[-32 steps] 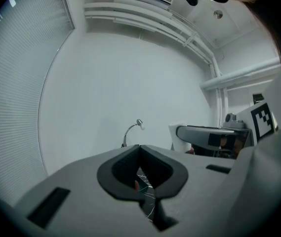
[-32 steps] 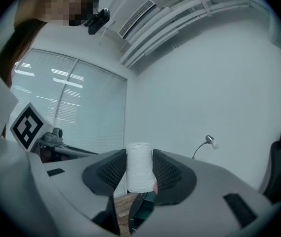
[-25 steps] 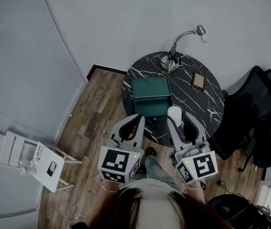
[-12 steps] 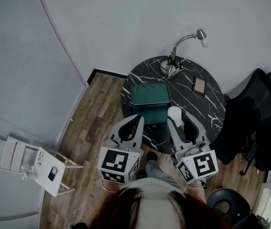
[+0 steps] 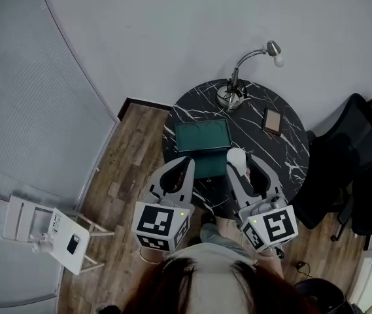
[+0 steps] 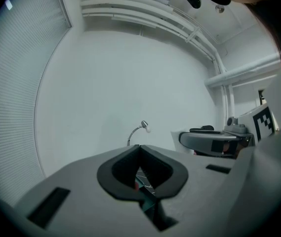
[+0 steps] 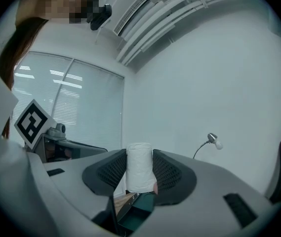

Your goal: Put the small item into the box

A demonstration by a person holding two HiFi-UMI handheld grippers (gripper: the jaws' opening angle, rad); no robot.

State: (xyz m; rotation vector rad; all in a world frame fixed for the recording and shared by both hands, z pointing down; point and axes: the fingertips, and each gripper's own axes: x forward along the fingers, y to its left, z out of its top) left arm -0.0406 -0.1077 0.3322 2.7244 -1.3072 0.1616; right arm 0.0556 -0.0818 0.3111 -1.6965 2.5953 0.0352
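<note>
My right tongs (image 5: pixel 241 164) clamp the small white roll (image 5: pixel 236 156) over the round bench's (image 5: pixel 284 156) near edge, just right of the open green box (image 5: pixel 202 136), while my left tongs (image 5: pixel 187 164) sit pinched together at its near-left corner, with bare marble to the right.

Your left gripper (image 5: pixel 186 163) points forward beside the right, jaws pressed together, empty. Your right gripper (image 5: pixel 240 161) jaws clamp a white roll (image 7: pixel 139 167).
</note>
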